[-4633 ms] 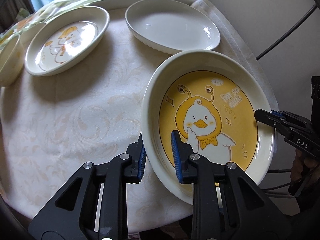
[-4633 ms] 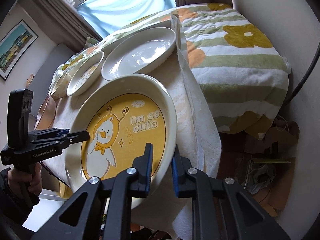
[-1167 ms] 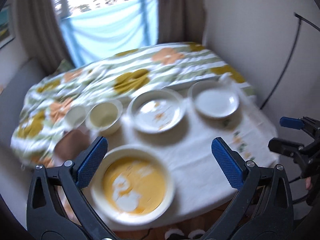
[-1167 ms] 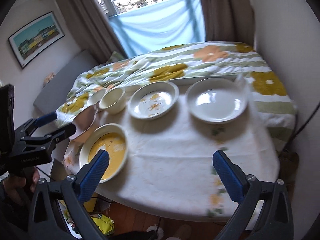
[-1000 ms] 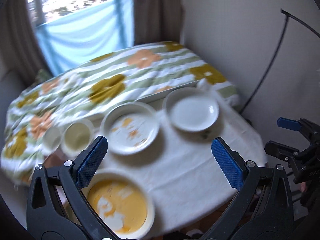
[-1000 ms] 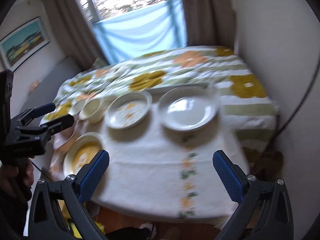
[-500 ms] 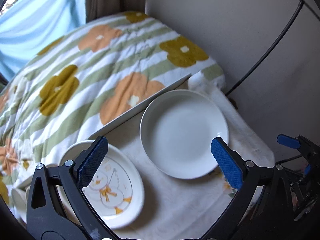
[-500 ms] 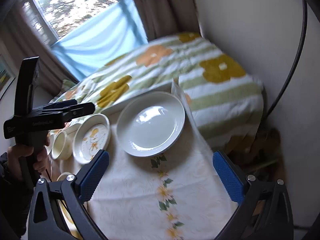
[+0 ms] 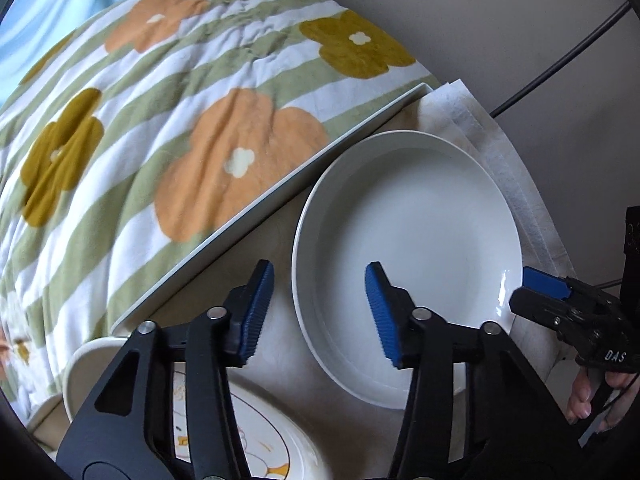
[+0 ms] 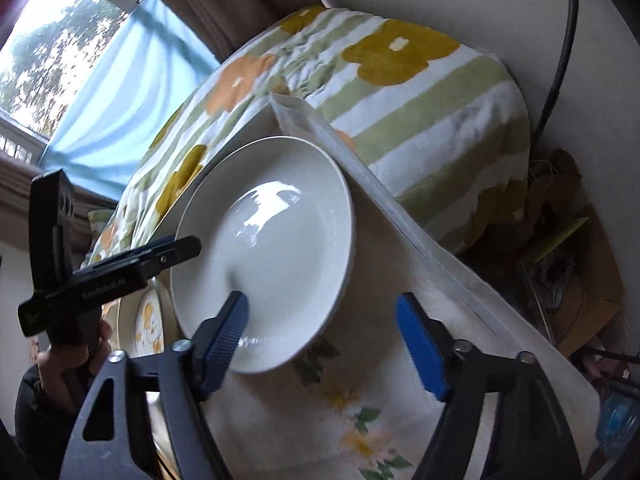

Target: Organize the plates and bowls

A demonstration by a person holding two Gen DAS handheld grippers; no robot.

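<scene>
- Two grippers are over one plain white round ceramic plate [image 9: 420, 232], which lies flat on the cloth-covered worktop [image 9: 288, 364] near its far corner, beside the floral green-striped blanket [image 9: 160, 120].
- Your left gripper [image 9: 316, 312] points steeply down with its blue pads straddling the plate's left rim: one pad outside over the cloth, one above the plate's inner slope. Its jaws are closing and the pads are not yet pressing on the rim.
- Your right gripper [image 10: 324, 340] straddles the opposite rim: its left pad is over the inside of the plate, its right pad out over the flower-printed cloth. Its jaws are closing too, with a clear gap on the outer side; nothing is gripped.
- From the left wrist view, the right gripper's tip sits just beside the plate's right edge, with your fingers [image 9: 580, 396] on its handle.
- A cream round dish with a yellow cartoon print [image 9: 260, 440] lies just beside the white plate, on the left-hand side, partly hidden by the left gripper.
</scene>
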